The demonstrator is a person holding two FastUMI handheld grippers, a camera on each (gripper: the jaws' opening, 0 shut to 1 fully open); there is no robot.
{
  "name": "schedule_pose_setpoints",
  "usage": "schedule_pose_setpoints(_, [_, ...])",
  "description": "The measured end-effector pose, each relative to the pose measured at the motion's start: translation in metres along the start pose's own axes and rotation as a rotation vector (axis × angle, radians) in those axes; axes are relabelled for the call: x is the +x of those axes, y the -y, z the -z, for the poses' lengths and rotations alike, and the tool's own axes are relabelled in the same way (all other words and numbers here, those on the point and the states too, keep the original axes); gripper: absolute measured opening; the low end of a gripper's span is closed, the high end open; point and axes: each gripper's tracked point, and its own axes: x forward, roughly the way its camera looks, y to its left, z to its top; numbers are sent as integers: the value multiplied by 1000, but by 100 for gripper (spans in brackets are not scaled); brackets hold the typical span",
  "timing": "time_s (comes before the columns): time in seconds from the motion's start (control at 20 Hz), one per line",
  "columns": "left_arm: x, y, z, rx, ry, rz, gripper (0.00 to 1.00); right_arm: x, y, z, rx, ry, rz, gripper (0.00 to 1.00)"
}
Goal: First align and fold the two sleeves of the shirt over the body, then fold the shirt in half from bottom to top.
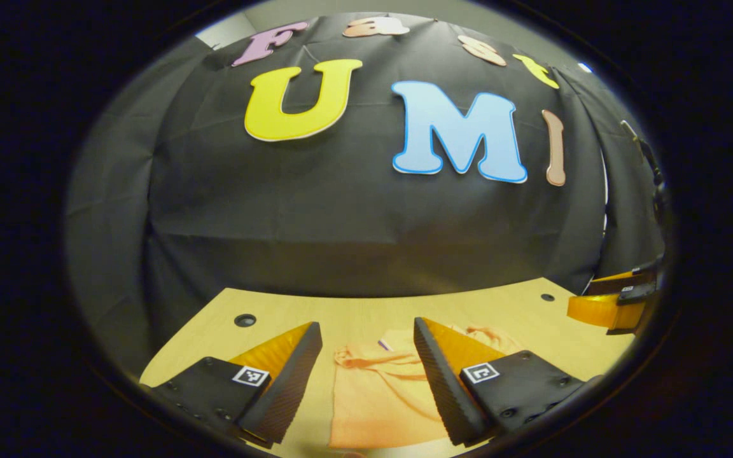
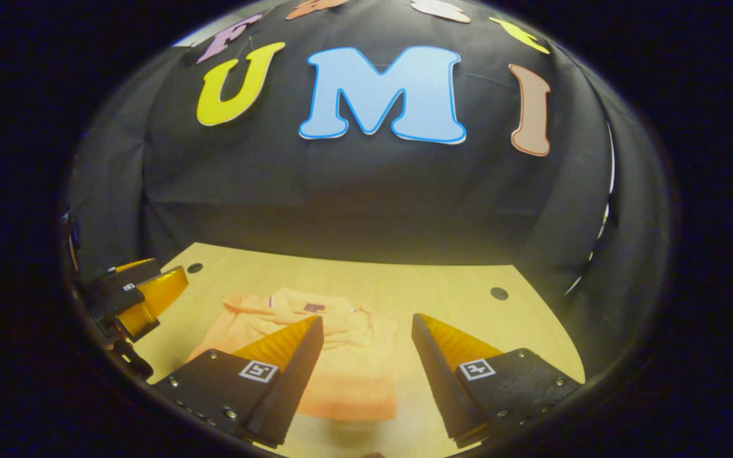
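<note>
Peach-orange cloth: one shirt [image 2: 335, 362] lies flat on the pale wooden table [image 2: 455, 286], collar end toward the booth wall and hem toward the camera. In the right gripper view it presents as a compact, roughly rectangular block with straight side edges, and no sleeve is seen spreading out over the tabletop; bunched folds sit across the upper part near the collar. Judged from that outline, the sleeves appear to lie over the body already, while the lower hem is still down at the near edge, so the bottom-to-top fold does not appear made. The folds near the collar are too soft in the picture to confirm sleeve alignment.

The left gripper [image 1: 366, 381] hangs above the near part of the shirt with its jaws spread wide and nothing between them. The right gripper [image 2: 366, 375] stands likewise, jaws wide apart, holding nothing, over the shirt's right half. Both sit clear of the cloth, side by side at the hem end, a placing that would suit taking the two bottom corners; that is a judgement only.

Count: one shirt, two grippers, one table. Three dark round holes [image 2: 499, 293] are counted in the tabletop across both views, two at the far corners and one at the left.
</note>
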Motion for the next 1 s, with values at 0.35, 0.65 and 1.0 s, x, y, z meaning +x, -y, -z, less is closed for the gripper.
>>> schedule_pose_setpoints(0.35, [-64,20,-15,-22,46,-39,94,-71,14,-16,-22,98,-15,88])
schedule_pose_setpoints(0.65, [-127,36,-40,-17,116,-94,94,-121,31,-17,-43,167,-36,88])
schedule_pose_setpoints(1.0, [-169,56,-60,54,174,-81,94,-158,34,-17,-67,235,-18,88])
